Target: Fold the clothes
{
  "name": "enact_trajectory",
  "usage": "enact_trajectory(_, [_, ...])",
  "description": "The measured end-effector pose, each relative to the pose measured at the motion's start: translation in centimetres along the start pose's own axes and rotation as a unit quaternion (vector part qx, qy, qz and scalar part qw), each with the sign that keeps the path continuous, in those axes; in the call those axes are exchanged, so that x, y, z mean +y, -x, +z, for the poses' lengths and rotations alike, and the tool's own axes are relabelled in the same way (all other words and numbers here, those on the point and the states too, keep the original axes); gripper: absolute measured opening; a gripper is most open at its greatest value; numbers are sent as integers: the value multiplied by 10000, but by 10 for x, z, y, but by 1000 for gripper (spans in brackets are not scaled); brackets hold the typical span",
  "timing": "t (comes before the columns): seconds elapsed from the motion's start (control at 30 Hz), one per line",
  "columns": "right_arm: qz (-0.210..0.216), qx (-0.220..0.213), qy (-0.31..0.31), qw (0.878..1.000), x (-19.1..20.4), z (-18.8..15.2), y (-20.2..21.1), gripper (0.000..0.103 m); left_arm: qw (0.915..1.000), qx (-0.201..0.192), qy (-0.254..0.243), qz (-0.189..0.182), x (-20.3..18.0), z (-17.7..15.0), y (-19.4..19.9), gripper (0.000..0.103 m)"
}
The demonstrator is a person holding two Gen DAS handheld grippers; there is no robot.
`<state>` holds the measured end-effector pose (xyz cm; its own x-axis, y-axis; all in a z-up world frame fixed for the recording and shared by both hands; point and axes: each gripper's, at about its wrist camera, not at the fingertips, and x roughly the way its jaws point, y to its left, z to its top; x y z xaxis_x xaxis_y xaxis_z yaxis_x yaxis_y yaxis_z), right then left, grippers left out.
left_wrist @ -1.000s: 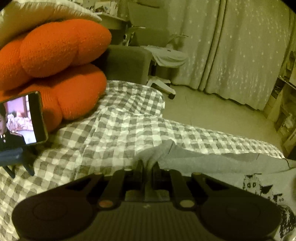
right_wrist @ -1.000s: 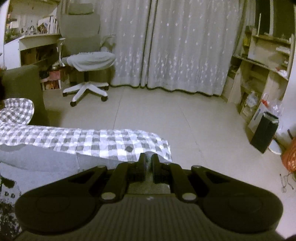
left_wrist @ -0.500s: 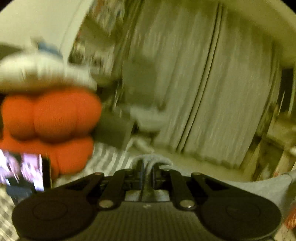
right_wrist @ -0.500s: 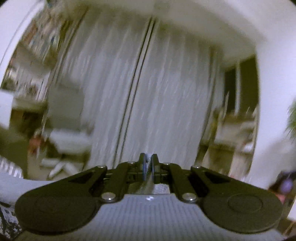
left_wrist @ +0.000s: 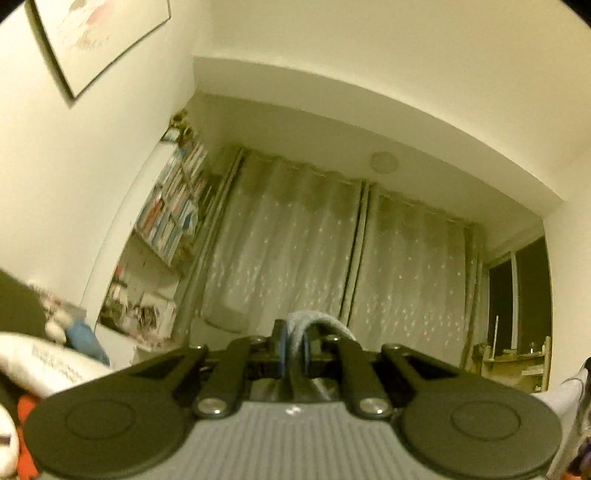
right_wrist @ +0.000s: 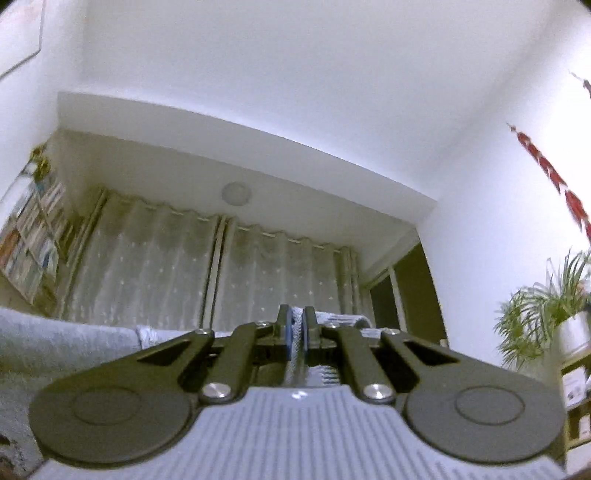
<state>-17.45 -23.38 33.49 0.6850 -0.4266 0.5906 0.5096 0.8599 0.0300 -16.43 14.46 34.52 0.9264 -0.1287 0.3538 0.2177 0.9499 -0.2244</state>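
Since a second ago: both grippers have swung up off the checked bed, so each camera has gone from bedding and floor to curtains, wall and ceiling, and the grey cloth has come up with them.
Left fingers (left_wrist: 277,343): nearly together, pinching a fold of the grey garment (left_wrist: 314,321), which humps up over the tips and falls away to the right.
Right fingers (right_wrist: 313,325): nearly together too, clamped on a ribbed edge of the same garment (blue pads show on either side of the cloth).
Left gripper (left_wrist: 291,345): tilted upward toward the curtains (left_wrist: 295,251).
Right gripper (right_wrist: 295,326): tilted upward more steeply, with more ceiling in its view.
Garment's place: lifted clear, strung between the two grippers; in the right wrist view it spreads as a grey sheet to the left, with a dark print at the lower left corner.
Left surroundings: bookshelf (left_wrist: 173,210) beside the curtains, framed picture (left_wrist: 96,33) high on the wall, white pillow (left_wrist: 44,365) and a bit of orange cushion (left_wrist: 26,410) at the lower left.
Right surroundings: potted plant (right_wrist: 543,306) at the right edge, red hanging decoration (right_wrist: 554,177) above it.
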Motion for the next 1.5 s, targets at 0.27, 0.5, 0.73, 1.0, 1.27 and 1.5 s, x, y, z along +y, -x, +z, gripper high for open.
enact_trajectory(0.27, [612, 1683, 335, 9833, 64, -88, -59, 6, 9735, 1940, -594, 1052, 29, -141, -106, 5])
enact_trajectory(0.5, [1142, 4261, 1774, 8797, 126, -299, -74, 5, 8808, 4308, -198, 1952, 110, -315, -157, 4])
enact_trajectory(0.73, [995, 3861, 1273, 9082, 118, -274, -104, 1, 9135, 3691, -95, 1708, 108, -295, -171, 4])
enact_trajectory(1.0, [871, 4489, 2002, 8665, 116, -354, -76, 1, 8780, 4263, -385, 2143, 125, -343, -179, 4])
enact_trajectory(1.27, [684, 4293, 1352, 8903, 98, -337, -89, 1, 9086, 3685, -185, 1957, 114, -309, -185, 4])
enact_trajectory(1.5, [211, 3271, 1206, 9370, 99, -317, -85, 1, 9244, 3189, -412, 2049, 107, -293, -207, 4])
